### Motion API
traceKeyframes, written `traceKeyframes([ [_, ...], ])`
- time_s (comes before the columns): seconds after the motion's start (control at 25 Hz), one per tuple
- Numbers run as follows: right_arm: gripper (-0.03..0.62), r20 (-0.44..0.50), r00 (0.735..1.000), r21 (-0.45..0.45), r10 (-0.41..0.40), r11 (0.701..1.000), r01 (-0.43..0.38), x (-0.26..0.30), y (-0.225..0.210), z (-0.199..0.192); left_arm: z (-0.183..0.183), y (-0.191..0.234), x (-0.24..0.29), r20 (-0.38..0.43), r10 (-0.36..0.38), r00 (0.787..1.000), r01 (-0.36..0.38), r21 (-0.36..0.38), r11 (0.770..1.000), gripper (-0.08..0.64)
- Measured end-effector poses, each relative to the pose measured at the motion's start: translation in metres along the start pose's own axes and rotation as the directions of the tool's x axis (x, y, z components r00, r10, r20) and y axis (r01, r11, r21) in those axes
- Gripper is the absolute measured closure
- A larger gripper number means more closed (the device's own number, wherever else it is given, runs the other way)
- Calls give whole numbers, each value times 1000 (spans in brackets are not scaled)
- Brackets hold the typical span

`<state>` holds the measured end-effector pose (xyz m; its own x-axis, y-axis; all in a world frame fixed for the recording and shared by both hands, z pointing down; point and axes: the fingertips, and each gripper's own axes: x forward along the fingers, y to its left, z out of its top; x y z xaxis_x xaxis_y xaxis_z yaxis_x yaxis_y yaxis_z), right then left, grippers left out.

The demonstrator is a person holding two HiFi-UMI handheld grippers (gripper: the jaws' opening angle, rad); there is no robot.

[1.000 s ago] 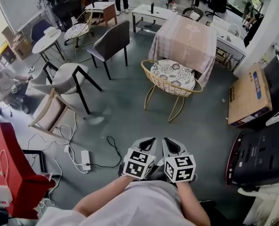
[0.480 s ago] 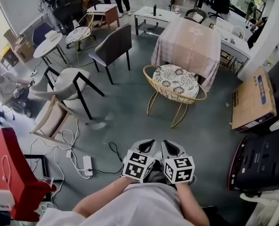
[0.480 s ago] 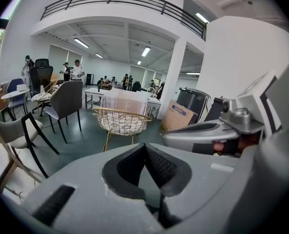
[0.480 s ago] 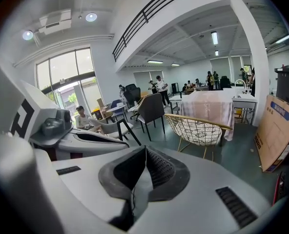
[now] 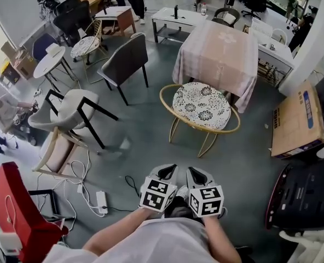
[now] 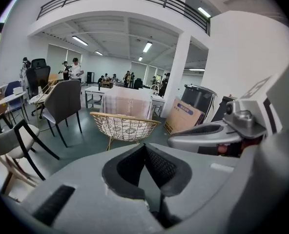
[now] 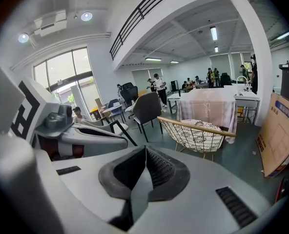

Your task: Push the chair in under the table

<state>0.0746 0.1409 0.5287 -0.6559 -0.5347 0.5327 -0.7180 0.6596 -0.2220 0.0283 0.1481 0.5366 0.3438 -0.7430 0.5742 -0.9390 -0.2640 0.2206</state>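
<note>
A gold wire chair (image 5: 202,107) with a patterned cushion stands on the grey floor, its far side against the table (image 5: 221,48) draped in a pale checked cloth. The chair (image 6: 124,126) also shows ahead in the left gripper view, and the chair (image 7: 199,133) in the right gripper view. My left gripper (image 5: 172,170) and right gripper (image 5: 193,171) are side by side near my body, both shut and holding nothing. They are well short of the chair, with bare floor between.
A dark grey chair (image 5: 127,62) and a light grey chair (image 5: 69,106) stand to the left. A wooden chair lies tipped (image 5: 55,149) by cables and a power strip (image 5: 102,200). A cardboard box (image 5: 298,119) and black equipment (image 5: 301,193) line the right side.
The chair and table have come nearer in the head view as I moved towards them. Both grippers stayed shut and side by side.
</note>
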Motion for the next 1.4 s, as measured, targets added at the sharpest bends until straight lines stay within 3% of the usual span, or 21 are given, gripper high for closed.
traceKeyframes([
  [0.6, 588, -34, 999, -44, 24, 999, -26, 49, -78, 38, 56, 26, 77, -45, 15, 999, -12, 61, 998, 554],
  [0.8, 588, -31, 999, -66, 15, 998, -17, 57, -91, 44, 65, 37, 88, -49, 23, 999, -17, 117, 993, 554],
  [1.08, 586, -76, 997, -164, -33, 986, 21, 75, -100, 50, 78, 55, 108, -68, 0, 998, 14, 202, 979, 554],
  [1.24, 586, -104, 992, -223, -75, 974, 51, 91, -101, 53, 82, 73, 121, -91, -44, 995, 67, 265, 962, 554],
  [1.4, 586, -133, 982, -270, -132, 958, 92, 105, -109, 57, 88, 93, 135, -123, -94, 988, 133, 358, 924, 554],
])
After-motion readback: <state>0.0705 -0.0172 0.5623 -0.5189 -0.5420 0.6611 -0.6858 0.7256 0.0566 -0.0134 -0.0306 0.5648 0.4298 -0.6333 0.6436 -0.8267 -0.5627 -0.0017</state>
